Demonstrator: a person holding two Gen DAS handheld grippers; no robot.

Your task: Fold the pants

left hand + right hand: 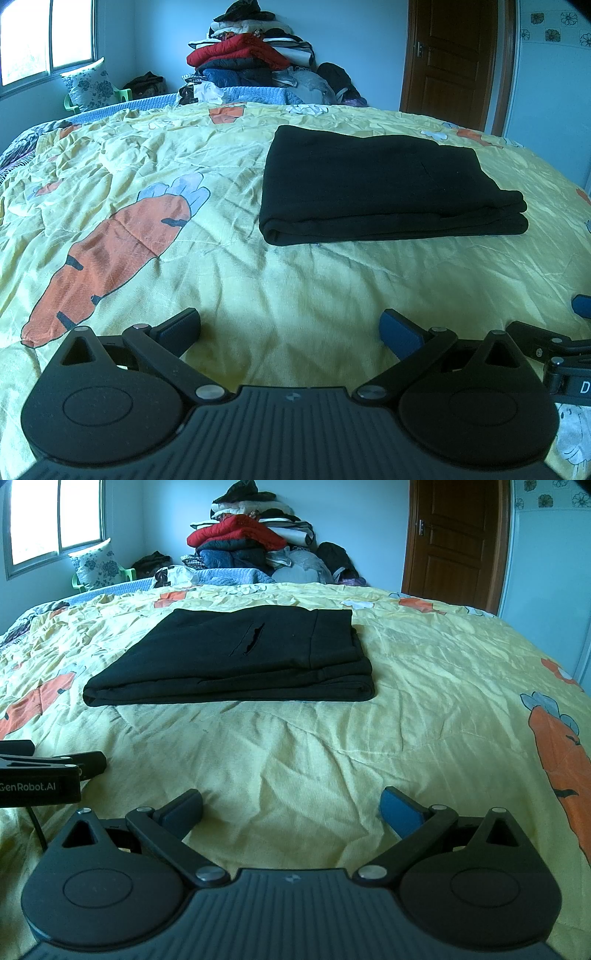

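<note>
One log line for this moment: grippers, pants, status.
left gripper: open, empty, over bedspread | right gripper: open, empty | black pants: folded stack, flat, untouched | status: fold looks done

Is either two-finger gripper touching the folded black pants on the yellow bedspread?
Apart. In the left wrist view the open left gripper sits short of the folded black pants, with bare yellow bedspread between; the right gripper shows the same gap.
</note>
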